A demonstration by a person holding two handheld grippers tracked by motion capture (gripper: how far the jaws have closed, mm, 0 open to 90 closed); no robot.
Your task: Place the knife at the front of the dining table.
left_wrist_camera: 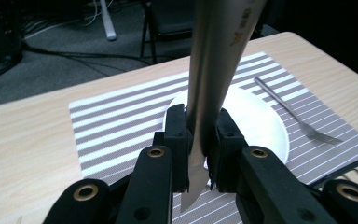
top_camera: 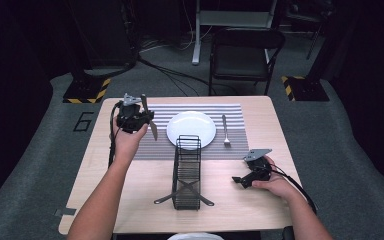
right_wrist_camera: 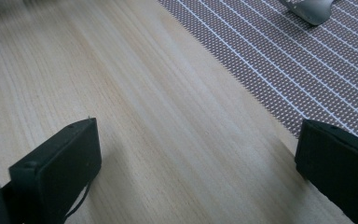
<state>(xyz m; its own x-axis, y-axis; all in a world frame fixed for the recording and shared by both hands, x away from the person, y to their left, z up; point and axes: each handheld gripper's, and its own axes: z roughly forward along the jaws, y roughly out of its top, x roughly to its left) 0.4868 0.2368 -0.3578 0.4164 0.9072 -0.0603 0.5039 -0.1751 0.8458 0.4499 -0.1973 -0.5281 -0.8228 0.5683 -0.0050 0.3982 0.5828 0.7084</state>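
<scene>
My left gripper [top_camera: 145, 119] hovers over the left part of the striped placemat [top_camera: 162, 145], shut on a table knife [top_camera: 150, 120]. Between its jaws, the knife [left_wrist_camera: 214, 70] stands upright in the left gripper view, blade tip down. A white plate [top_camera: 191, 129] lies in the middle of the placemat, with a fork [top_camera: 225, 131] to its right. My right gripper [top_camera: 240, 180] rests low on the bare wood at the right, jaws wide apart with nothing between them; its own midpoint [right_wrist_camera: 196, 154] is over the tabletop [right_wrist_camera: 121, 93] beside the placemat edge [right_wrist_camera: 279, 60].
A black wire cutlery rack [top_camera: 187, 172] stands in front of the plate, and two utensils [top_camera: 184, 192] lie crossed under its near end. A black chair [top_camera: 242, 55] stands beyond the table's far edge. Cables trail across the grey floor.
</scene>
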